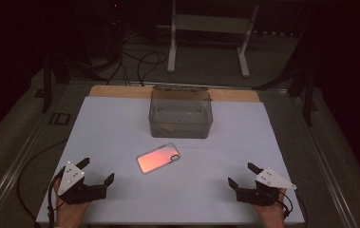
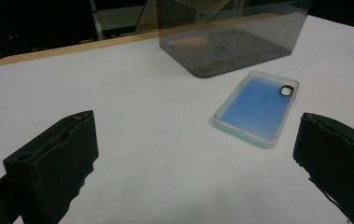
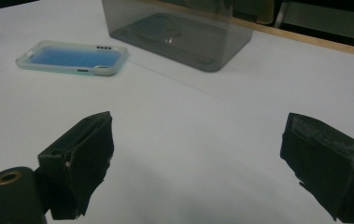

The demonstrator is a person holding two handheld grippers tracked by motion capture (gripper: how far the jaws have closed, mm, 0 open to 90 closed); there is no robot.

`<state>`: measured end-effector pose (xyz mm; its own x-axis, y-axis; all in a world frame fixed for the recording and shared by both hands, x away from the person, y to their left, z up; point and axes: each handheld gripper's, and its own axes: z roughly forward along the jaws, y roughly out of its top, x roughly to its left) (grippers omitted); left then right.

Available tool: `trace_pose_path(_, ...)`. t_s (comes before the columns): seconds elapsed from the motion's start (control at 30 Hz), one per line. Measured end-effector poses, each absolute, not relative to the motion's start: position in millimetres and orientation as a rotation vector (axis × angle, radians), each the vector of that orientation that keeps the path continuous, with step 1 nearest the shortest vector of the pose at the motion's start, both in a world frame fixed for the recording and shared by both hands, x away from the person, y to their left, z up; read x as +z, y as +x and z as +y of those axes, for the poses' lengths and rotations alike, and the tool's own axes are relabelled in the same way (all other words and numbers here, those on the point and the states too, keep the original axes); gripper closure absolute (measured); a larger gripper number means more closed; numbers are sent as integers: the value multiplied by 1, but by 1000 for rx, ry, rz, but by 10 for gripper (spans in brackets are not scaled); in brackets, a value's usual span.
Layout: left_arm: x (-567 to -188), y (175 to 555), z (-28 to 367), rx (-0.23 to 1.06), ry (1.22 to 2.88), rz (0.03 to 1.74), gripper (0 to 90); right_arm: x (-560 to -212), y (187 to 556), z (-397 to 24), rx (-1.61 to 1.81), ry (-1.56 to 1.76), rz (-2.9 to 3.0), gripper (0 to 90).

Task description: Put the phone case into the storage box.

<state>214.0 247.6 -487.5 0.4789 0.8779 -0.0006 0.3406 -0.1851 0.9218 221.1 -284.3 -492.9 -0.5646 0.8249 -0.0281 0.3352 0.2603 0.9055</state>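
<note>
A phone case [image 1: 159, 157] lies flat in the middle of the white sheet, camera hole up; it looks pinkish in the high view and blue with a pale rim in the gripper views [image 2: 257, 107] [image 3: 73, 57]. Behind it stands a smoky transparent box [image 1: 181, 113] [image 2: 230, 32] [image 3: 179, 32], open at the top. My left gripper [image 1: 96, 171] [image 2: 193, 158] rests near the front left of the sheet, open and holding nothing. My right gripper [image 1: 244, 175] [image 3: 198, 158] sits near the front right, open too, jaws wide apart.
The white sheet [image 1: 120, 128] covers a wooden board [image 1: 120, 90] on a grey table. Cables [image 1: 139, 61] and a white stand [image 1: 211, 28] lie on the floor beyond the far edge. A person's hands hold both grippers at the near edge.
</note>
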Motion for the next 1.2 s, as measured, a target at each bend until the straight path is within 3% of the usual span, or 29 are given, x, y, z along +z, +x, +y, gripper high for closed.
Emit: trace_pose_path(1.2,-464,232,235,645,1827,945,12,-497,224,-278,1267,1025,2072,98)
